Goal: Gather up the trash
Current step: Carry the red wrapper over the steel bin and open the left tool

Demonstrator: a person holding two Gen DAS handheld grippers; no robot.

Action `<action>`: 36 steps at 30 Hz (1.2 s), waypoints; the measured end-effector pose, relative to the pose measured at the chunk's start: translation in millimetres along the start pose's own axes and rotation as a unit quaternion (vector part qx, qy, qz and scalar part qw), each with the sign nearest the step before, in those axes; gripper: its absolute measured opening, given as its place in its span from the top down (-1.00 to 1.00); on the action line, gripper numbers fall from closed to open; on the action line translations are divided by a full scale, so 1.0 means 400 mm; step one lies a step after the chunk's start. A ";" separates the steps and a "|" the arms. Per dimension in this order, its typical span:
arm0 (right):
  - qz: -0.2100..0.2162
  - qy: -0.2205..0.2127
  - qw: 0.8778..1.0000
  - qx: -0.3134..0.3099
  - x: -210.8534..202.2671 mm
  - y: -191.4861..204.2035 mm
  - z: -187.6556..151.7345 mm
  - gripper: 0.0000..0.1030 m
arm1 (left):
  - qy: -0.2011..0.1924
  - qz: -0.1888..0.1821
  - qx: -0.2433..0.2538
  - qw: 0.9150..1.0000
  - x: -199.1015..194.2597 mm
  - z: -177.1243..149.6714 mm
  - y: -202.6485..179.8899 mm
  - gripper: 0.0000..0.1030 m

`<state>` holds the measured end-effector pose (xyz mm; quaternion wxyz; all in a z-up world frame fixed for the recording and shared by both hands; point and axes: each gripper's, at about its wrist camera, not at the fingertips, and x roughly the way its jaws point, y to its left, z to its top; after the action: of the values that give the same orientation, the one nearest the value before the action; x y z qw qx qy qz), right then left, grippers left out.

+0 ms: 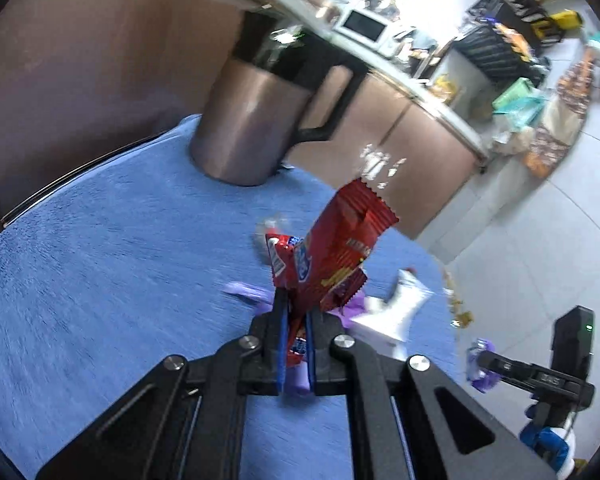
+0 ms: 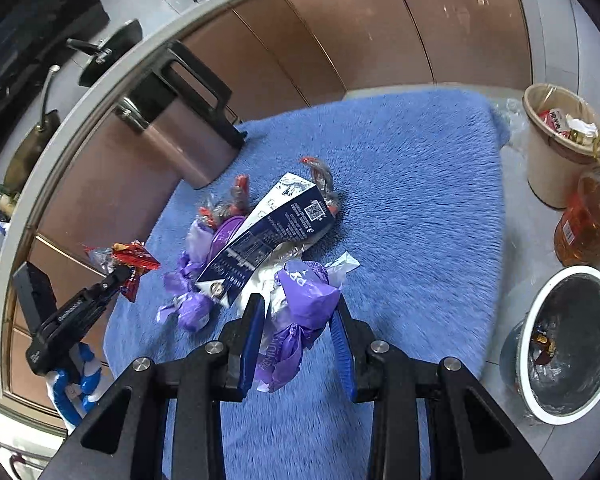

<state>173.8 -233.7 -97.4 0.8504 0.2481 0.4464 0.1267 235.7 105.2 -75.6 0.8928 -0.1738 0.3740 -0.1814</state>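
Observation:
In the left wrist view my left gripper (image 1: 296,304) is shut on crumpled red snack wrappers (image 1: 340,248), which stick up above the blue fluffy mat (image 1: 120,260). The right wrist view shows my right gripper (image 2: 298,300) shut on a purple wrapper (image 2: 288,356), its blue pads (image 2: 252,336) pressing both sides. Just beyond it on the mat (image 2: 420,200) lie a dark blue and white carton (image 2: 268,236), more purple wrappers (image 2: 192,304) and clear wrappers with red ends (image 2: 320,172). The left gripper (image 2: 124,274) with its red wrappers (image 2: 136,256) is at the left of that view.
A copper-coloured jug with a black handle (image 2: 180,140) stands at the mat's far left corner. Right of the mat are a white-rimmed bin (image 2: 572,344) lined with a dark bag, a beige bin (image 2: 552,152) holding rubbish, and an oil bottle (image 2: 588,220). Brown cabinets (image 2: 340,40) stand behind.

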 end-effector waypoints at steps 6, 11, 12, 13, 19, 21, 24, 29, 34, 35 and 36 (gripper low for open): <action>-0.029 -0.039 0.999 0.013 -0.115 -0.083 -0.030 0.40 | 0.011 -0.049 0.051 0.997 -0.022 -0.036 -0.186 0.87; -0.074 -0.067 0.994 0.045 -0.219 -0.214 -0.066 0.40 | 0.052 -0.092 0.098 0.990 0.029 -0.100 -0.361 0.87; -0.085 -0.069 0.993 0.050 -0.232 -0.238 -0.073 0.40 | 0.063 -0.096 0.106 0.988 0.051 -0.112 -0.388 0.87; -0.095 -0.071 0.991 0.057 -0.242 -0.262 -0.079 0.40 | 0.079 -0.101 0.120 0.984 0.083 -0.133 -0.437 0.87; -0.157 -0.069 0.981 0.091 -0.290 -0.411 -0.092 0.40 | 0.153 -0.120 0.171 0.966 0.229 -0.233 -0.642 0.87; -0.171 -0.067 0.978 0.102 -0.301 -0.453 -0.091 0.39 | 0.172 -0.123 0.185 0.960 0.269 -0.260 -0.696 0.86; -0.189 -0.064 0.973 0.118 -0.311 -0.511 -0.088 0.39 | 0.196 -0.119 0.204 0.952 0.334 -0.303 -0.776 0.86; -0.220 -0.073 0.963 0.137 -0.348 -0.574 -0.085 0.38 | 0.231 -0.127 0.201 0.944 0.430 -0.357 -0.857 0.76; -0.248 -0.090 0.954 0.143 -0.385 -0.580 -0.087 0.15 | 0.253 -0.144 0.175 0.941 0.473 -0.369 -0.885 0.38; -0.254 -0.093 0.952 0.140 -0.390 -0.576 -0.088 0.08 | 0.252 -0.147 0.174 0.941 0.469 -0.363 -0.879 0.37; -0.258 -0.095 0.952 0.138 -0.392 -0.573 -0.088 0.04 | 0.249 -0.147 0.176 0.941 0.463 -0.360 -0.878 0.36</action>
<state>54.3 -485.1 -127.6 0.8499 0.2505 0.4255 -0.1837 183.6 -310.7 -126.0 0.7506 -0.0161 0.5171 -0.4110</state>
